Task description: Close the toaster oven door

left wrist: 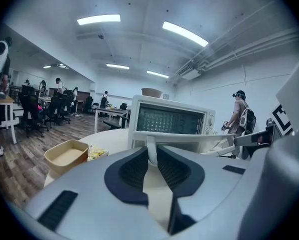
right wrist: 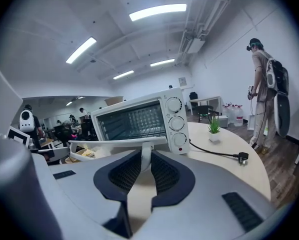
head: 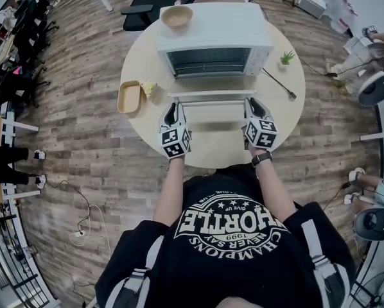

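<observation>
A round table [head: 288, 108] is standing on a plank floor [head: 83, 108] in an open office, with desks and chairs [head: 25, 18] lining the left side. On the table's left a tan tray [head: 129, 97] is lying with a yellowish scrap [head: 148, 88] just beside it. The oven [head: 218, 40] is sitting at the middle back, carrying a bowl [head: 176, 17] on its top. Its door [head: 211, 85] is hanging open, folded down flat toward the person, with the handle [head: 211, 95] along its near edge. To the right a small plant [head: 286, 58] is standing near the oven, and a cord [head: 279, 84] is trailing across the tabletop. In the right gripper view a person with a backpack [right wrist: 267, 84] is standing at the room's right.

Both bare forearms are reaching forward, roughly parallel. The left gripper [head: 173, 108] is pointing at the handle's left end, its jaws pinching the handle's left post. The right gripper [head: 253, 104] is mirroring it at the right end, its jaws pinching the right post; a watch [head: 261, 159] is showing on that wrist.
</observation>
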A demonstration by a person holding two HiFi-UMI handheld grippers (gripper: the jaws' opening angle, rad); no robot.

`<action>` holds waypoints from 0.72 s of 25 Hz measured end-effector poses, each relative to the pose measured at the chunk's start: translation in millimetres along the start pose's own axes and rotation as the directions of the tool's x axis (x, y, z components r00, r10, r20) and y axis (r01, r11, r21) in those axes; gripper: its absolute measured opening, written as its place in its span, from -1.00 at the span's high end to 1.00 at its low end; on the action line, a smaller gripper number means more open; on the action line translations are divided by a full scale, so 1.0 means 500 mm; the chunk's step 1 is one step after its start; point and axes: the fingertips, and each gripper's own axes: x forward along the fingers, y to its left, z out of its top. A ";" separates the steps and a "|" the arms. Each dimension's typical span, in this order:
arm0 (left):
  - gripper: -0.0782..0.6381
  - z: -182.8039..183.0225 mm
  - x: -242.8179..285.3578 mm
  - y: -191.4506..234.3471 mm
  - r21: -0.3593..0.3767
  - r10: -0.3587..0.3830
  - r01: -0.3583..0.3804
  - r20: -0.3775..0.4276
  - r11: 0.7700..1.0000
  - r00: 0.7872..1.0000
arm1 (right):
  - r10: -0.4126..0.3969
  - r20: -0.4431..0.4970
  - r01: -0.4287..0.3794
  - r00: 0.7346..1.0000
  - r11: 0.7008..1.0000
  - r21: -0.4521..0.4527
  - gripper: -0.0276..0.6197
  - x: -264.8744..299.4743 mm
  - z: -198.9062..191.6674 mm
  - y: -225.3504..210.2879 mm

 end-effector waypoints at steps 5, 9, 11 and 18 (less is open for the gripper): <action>0.58 0.015 0.007 -0.001 0.017 0.000 -0.001 0.055 1.000 0.998 | 0.004 0.066 -0.003 0.998 1.000 -0.005 0.65 0.004 0.016 0.000; 0.58 0.027 0.009 -0.003 0.060 0.008 -0.014 0.086 0.998 0.996 | 0.005 0.100 -0.002 0.995 1.000 -0.026 0.66 0.006 0.027 0.003; 0.58 0.033 0.010 -0.004 0.070 0.009 -0.016 0.100 0.997 0.995 | 0.006 0.117 -0.003 0.993 0.999 -0.033 0.66 0.006 0.033 0.004; 0.58 0.043 0.009 -0.005 0.089 -0.003 -0.009 0.137 0.996 0.991 | 0.003 0.178 0.011 0.984 0.997 -0.073 0.67 0.003 0.043 0.009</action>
